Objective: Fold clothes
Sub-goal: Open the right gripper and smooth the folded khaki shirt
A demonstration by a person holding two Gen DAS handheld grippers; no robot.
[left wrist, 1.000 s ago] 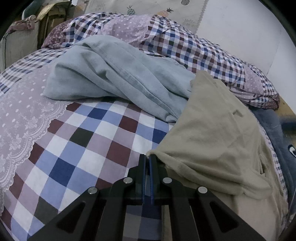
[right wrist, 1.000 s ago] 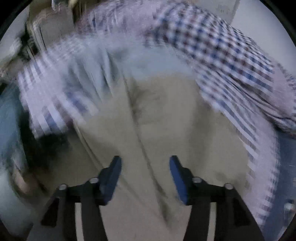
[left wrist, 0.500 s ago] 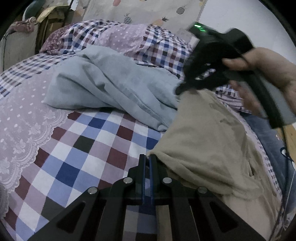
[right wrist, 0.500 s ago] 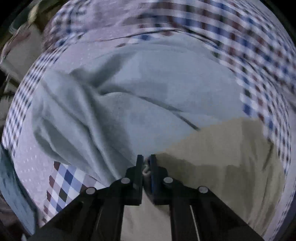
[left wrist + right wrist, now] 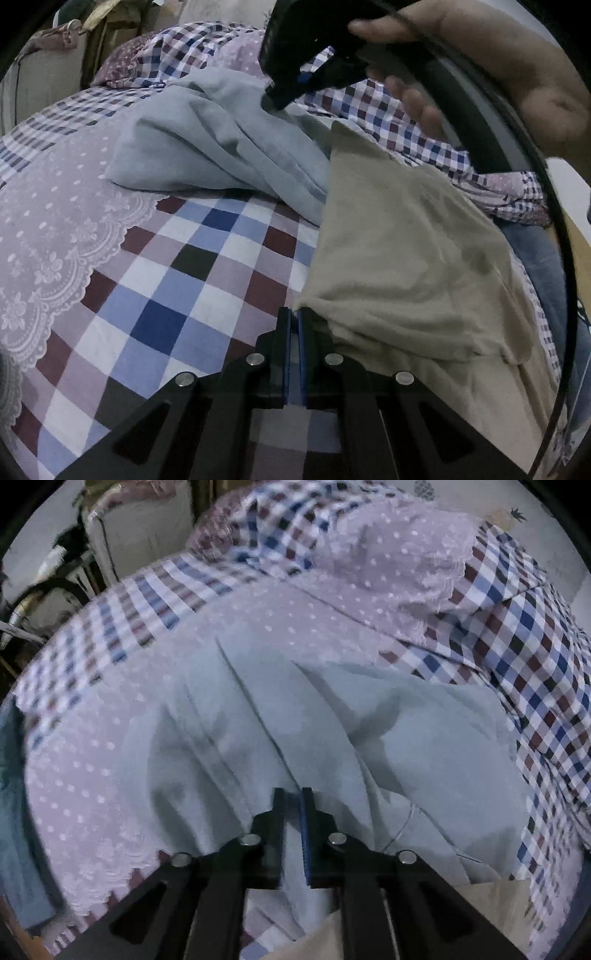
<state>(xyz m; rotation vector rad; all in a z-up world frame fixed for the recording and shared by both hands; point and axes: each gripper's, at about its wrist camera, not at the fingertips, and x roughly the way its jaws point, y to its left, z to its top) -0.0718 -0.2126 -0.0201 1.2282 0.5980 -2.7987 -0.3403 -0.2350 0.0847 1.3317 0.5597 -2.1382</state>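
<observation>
While the left claw (image 5: 294, 314) is clenched on the near corner of the beige garment (image 5: 399, 251), that cloth lies stretched over the bed (image 5: 177, 280), reaching away from the corner toward the rumpled checked quilt (image 5: 388, 110) at the far side. Just beside the beige garment, on its left and partly under its far edge, sits the pale blue garment (image 5: 221, 147) in a loose heap of folds. Above that heap, a person's hand (image 5: 509, 74) grips the handle of the right claw (image 5: 293, 795), whose tip comes down onto the blue cloth near the top corner of the beige garment. From the right wrist view, its fingers stand almost together with a ridge of the pale blue garment (image 5: 332, 731) pinched between them, so it is grasping that fabric. Beneath the right claw in that view, a strip of the beige garment (image 5: 491, 915) shows at the lower edge, and the quilt (image 5: 517, 657) is bunched beyond the blue heap.
</observation>
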